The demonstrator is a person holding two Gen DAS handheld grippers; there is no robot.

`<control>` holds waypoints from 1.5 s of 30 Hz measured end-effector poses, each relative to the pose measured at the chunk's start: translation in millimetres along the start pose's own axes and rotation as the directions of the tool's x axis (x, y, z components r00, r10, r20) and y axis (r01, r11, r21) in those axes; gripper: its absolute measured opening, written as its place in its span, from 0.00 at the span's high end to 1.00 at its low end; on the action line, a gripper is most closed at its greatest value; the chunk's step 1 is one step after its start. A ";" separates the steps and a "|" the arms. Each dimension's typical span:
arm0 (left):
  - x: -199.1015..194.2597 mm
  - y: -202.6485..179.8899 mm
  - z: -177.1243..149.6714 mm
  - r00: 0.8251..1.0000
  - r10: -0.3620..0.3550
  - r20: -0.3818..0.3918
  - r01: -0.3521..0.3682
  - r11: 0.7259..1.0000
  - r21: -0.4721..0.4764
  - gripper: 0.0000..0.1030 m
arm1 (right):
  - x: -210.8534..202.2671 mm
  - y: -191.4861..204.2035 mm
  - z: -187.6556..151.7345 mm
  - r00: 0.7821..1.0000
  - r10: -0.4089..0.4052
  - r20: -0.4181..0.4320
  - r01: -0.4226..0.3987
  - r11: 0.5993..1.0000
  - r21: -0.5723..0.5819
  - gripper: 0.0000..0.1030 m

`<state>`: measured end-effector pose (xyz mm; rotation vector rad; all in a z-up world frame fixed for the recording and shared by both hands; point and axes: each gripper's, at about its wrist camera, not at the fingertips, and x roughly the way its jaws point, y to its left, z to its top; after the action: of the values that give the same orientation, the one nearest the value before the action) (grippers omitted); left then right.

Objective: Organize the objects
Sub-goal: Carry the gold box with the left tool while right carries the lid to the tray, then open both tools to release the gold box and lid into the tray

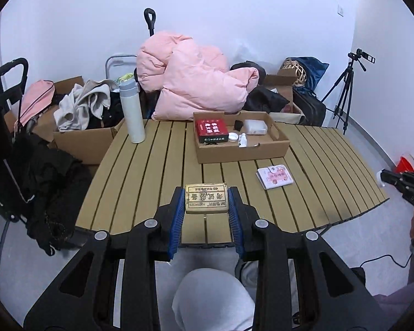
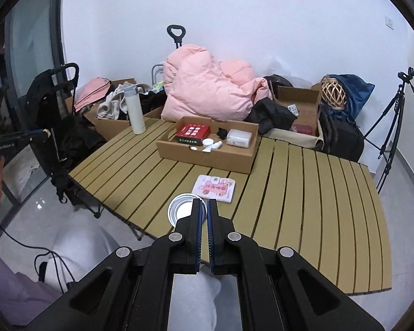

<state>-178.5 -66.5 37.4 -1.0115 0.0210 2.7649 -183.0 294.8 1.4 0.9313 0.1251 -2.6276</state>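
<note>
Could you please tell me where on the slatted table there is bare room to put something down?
The slatted wooden table is bare right of the pink patterned wallet and between the tall white bottle and the open cardboard tray. The tray's left half is crowded around the red box.

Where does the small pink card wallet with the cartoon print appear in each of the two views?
Left wrist view: the small pink card wallet lies right of centre on the slatted table, in front of the cardboard tray.
Right wrist view: it lies at centre, just beyond the fingertips.
Shared landmark: the cardboard tray.
</note>
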 end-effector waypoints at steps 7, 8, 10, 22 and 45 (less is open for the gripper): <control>35.2 -10.9 16.1 0.998 -0.066 -0.023 0.066 0.998 0.014 0.74 | 23.1 -6.2 13.7 1.000 0.021 -0.003 -0.021 1.000 0.007 0.96; 47.5 -12.7 23.8 0.996 -0.082 -0.033 0.083 0.996 0.013 0.74 | 29.7 -8.8 18.2 1.000 0.026 -0.007 -0.026 1.000 0.008 0.96; 78.2 -18.4 43.2 0.991 -0.119 -0.062 0.120 0.993 0.012 0.74 | 50.5 -17.1 34.1 0.999 0.043 -0.010 -0.043 0.999 0.009 0.96; 343.7 -48.6 139.8 0.924 -0.242 -0.296 0.215 0.969 -0.120 0.74 | 323.4 -75.5 179.9 0.976 0.149 -0.157 -0.131 0.984 0.119 0.96; 395.2 -27.4 142.8 0.946 -0.204 -0.251 0.151 0.965 -0.216 0.13 | 428.8 -95.9 209.2 0.964 0.147 -0.221 -0.099 0.971 0.216 0.13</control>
<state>-559.5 42.7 -104.7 -1.3634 -0.2925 2.4816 -651.2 217.0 -106.4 1.2767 -0.1424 -2.4389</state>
